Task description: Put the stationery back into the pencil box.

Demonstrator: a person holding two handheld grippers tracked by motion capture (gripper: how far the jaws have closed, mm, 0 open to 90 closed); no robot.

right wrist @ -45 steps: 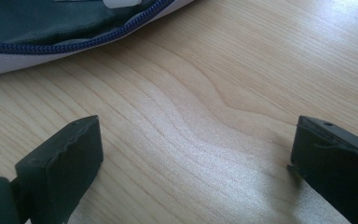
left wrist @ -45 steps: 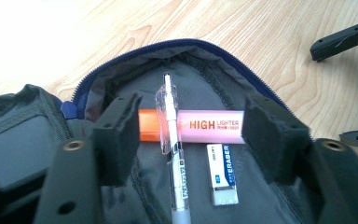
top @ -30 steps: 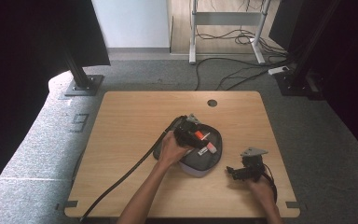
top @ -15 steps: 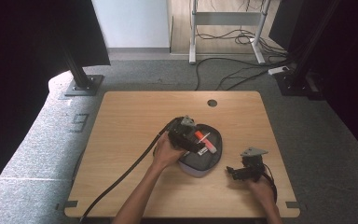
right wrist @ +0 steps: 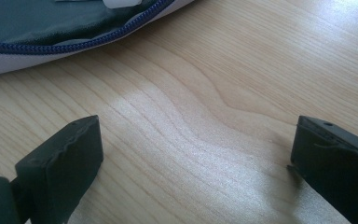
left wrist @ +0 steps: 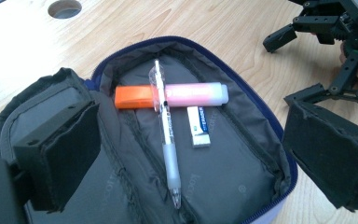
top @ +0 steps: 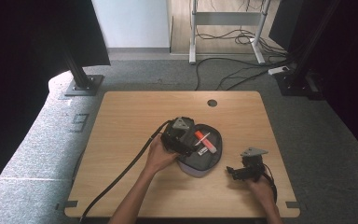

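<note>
Lying tip toward the wide-open, empty left gripper [left wrist: 186,154], the pen [left wrist: 167,140] crosses the highlighter [left wrist: 177,95].

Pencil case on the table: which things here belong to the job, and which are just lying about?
Belonging to the job:
pencil case
pen
highlighter
eraser
left tongs, open over the case

Just around:
right tongs, open, resting on the table
floor cables
</note>
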